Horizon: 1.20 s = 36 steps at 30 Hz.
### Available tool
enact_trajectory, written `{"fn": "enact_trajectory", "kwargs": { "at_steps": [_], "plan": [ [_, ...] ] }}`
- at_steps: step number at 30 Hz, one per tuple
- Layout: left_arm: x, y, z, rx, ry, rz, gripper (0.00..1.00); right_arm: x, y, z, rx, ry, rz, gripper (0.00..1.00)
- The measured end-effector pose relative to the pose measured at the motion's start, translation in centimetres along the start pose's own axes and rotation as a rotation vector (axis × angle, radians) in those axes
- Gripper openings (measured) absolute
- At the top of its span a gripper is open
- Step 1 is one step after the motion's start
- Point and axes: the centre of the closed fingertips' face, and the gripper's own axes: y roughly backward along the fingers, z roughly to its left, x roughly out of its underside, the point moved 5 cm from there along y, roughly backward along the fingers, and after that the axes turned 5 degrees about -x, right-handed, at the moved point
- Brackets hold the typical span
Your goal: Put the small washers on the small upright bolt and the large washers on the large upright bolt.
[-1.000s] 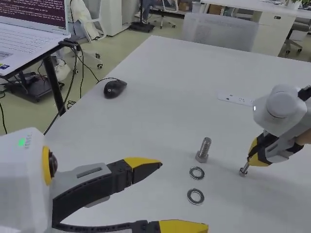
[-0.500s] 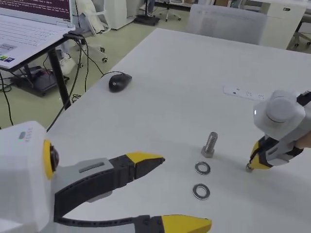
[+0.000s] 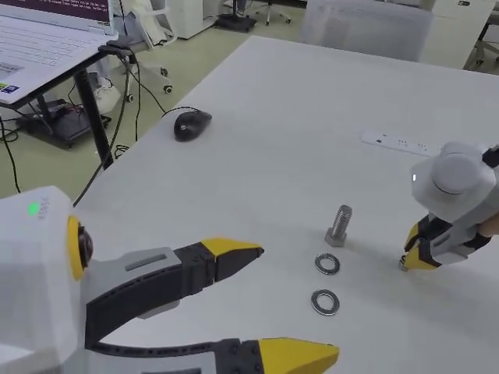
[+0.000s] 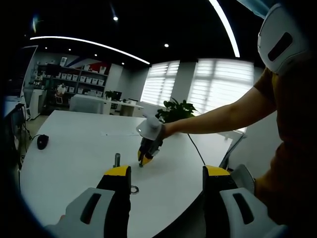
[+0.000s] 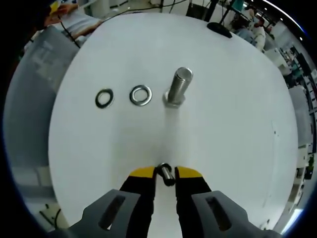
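The left tongs (image 3: 299,302) are held wide open above the table (image 3: 273,140), with nothing between them. The right tongs (image 5: 166,171) are closed on the small bolt (image 5: 166,175), which stands on the table. The large bolt (image 3: 341,226) stands upright near by. Two large washers (image 3: 327,264) (image 3: 324,301) lie flat just beside the large bolt, apart from each other.

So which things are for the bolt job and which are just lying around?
For the job: big bolt, first washer, second washer, small bolt, right gripper.
Just lying about: mouse, laptop, white strip.
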Motion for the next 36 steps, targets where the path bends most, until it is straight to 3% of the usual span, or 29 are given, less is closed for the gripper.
{"fn": "enact_trajectory", "kwargs": {
  "at_steps": [10,24,30,36],
  "plan": [
    [0.0,-0.2,-0.2,0.015,-0.012,0.008,0.58,0.3,1.2,0.7,0.018,-0.014,-0.013,0.16],
    [-0.5,0.1,-1.3,0.039,-0.041,0.0,0.58,1.6,3.6,2.2,0.059,-0.04,-0.015,0.16],
    [-0.6,0.2,-1.8,0.047,-0.054,-0.007,0.58,1.1,3.9,3.6,0.053,-0.029,-0.022,0.16],
    [-0.8,0.5,-2.4,0.049,-0.063,-0.015,0.58,-0.4,3.6,5.0,0.03,-0.008,-0.052,0.16]
  ]
}}
